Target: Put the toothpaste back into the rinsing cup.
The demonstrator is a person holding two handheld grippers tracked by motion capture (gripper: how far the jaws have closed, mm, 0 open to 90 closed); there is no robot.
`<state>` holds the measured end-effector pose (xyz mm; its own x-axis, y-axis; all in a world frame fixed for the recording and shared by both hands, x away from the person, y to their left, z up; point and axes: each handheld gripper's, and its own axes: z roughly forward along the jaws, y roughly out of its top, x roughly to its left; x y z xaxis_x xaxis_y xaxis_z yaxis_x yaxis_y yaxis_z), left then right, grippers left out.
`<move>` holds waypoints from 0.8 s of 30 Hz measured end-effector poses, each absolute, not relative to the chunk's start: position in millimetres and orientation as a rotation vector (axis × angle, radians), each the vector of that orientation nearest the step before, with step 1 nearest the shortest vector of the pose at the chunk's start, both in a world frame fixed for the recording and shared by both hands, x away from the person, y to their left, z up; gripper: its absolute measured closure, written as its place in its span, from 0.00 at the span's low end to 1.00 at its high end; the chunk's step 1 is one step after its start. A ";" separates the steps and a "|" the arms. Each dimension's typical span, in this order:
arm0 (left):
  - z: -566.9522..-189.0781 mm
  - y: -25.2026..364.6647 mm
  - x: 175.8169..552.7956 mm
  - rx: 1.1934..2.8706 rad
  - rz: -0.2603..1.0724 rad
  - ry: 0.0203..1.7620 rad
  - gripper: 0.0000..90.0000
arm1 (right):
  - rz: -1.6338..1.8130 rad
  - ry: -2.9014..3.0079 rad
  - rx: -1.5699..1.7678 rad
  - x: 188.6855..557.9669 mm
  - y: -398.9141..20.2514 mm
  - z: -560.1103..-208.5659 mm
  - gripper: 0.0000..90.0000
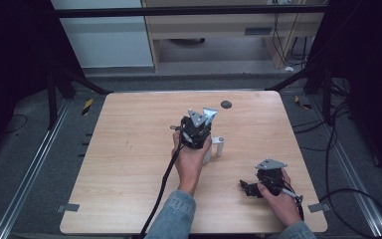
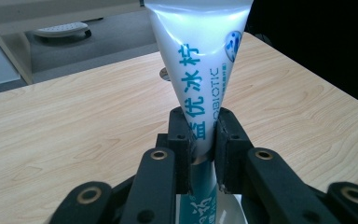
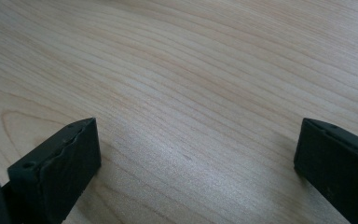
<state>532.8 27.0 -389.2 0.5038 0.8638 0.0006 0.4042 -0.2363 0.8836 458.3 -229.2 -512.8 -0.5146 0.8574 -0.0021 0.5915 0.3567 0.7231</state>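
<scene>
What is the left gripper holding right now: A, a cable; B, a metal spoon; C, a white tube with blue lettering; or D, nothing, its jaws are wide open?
C: in the left gripper view, the left gripper has its jaws closed on the white tube with blue lettering.

1. Evenly lit from overhead in the high view; pale wooden table [image 1: 129,149] bright, surroundings left and right falling to near black.
2. Soft, low in detail, slightly grainy throughout that view.
3. Strong white glare across the upper part of the toothpaste tube [image 2: 200,56]; far background hazy.
4. Diffuse sheen on the wood grain between the blurred near jaws in the right gripper view.
</scene>
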 end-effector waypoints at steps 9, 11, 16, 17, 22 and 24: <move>-395.4 27.5 534.0 1.853 0.641 1.067 0.87 | 0.957 2.243 1.270 458.3 -229.1 -512.8 0.01; -396.4 27.8 534.2 1.858 0.642 1.068 0.87 | 0.958 2.244 1.268 458.3 -229.2 -512.8 0.01; -399.4 28.5 534.4 1.867 0.660 1.079 0.87 | 0.956 2.243 1.268 458.4 -229.2 -512.9 0.01; -399.4 28.5 534.4 1.867 0.660 1.079 0.87 | 0.956 2.243 1.268 458.4 -229.2 -512.8 0.01; -404.1 28.8 535.7 1.873 0.646 1.088 0.87 | 0.955 2.243 1.271 458.3 -229.1 -512.8 0.01; -404.6 28.5 535.7 1.874 0.647 1.089 0.87 | 0.955 2.244 1.269 458.3 -229.2 -512.8 0.01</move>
<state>535.7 28.5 -404.6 0.4869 0.8733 0.0169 0.4326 -0.2579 0.8639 458.3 -229.2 -512.8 -0.5143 0.8576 -0.0038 0.5918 0.3581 0.7221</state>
